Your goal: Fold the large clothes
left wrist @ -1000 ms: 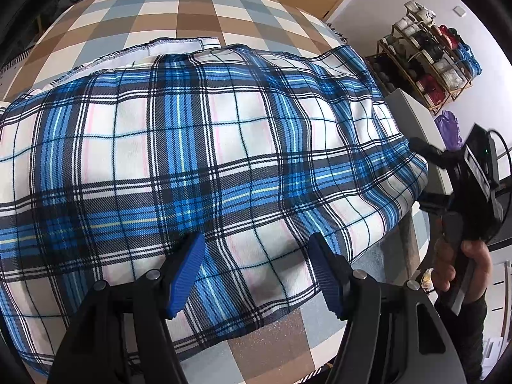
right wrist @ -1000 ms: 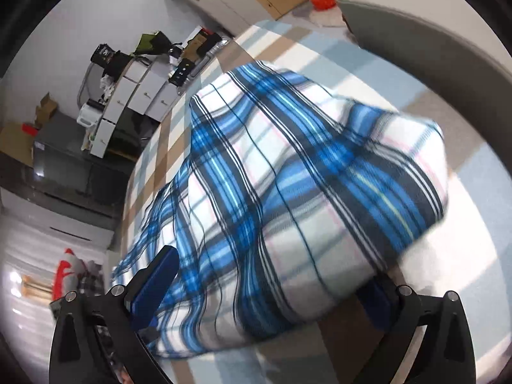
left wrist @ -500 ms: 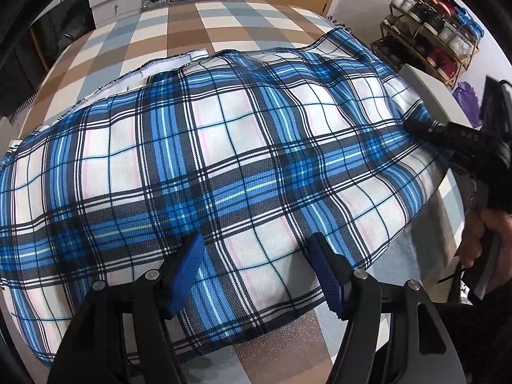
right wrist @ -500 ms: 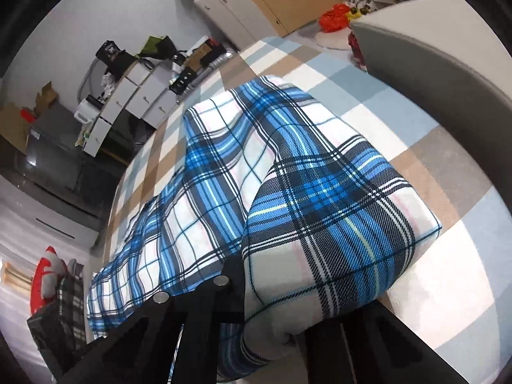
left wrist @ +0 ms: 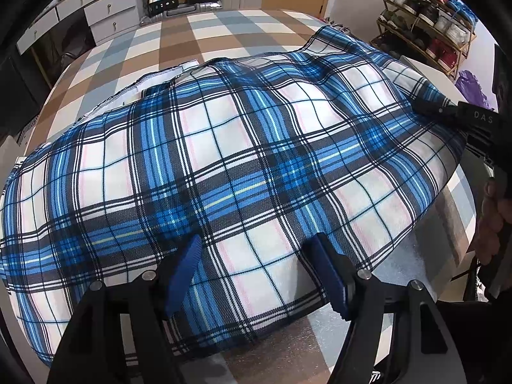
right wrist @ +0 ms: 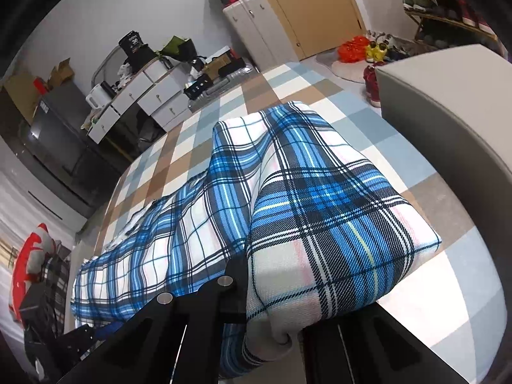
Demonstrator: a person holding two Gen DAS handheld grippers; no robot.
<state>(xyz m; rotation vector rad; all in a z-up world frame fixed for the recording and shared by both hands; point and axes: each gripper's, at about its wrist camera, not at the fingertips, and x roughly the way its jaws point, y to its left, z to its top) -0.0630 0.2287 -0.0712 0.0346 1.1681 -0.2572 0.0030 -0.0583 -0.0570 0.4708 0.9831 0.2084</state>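
A large blue, white and black plaid garment (left wrist: 243,166) lies spread over a checked bed (left wrist: 204,32). My left gripper (left wrist: 256,272) is open, its blue pads (left wrist: 184,272) resting over the garment's near edge. My right gripper (right wrist: 272,304) is shut on a bunched corner of the plaid garment (right wrist: 320,224); the cloth hides its pads. In the left wrist view the right gripper (left wrist: 460,118) pinches the garment's right edge, held by a hand (left wrist: 492,224).
The checked bed cover (right wrist: 320,96) runs beyond the garment. A grey padded block (right wrist: 448,121) stands right of the bed. White drawers (right wrist: 153,96) and a shoe rack (left wrist: 428,22) line the room's walls.
My right gripper has closed on the garment's corner and lifted it into a fold. The left gripper has stayed open at the near edge, with the view pulled back slightly.
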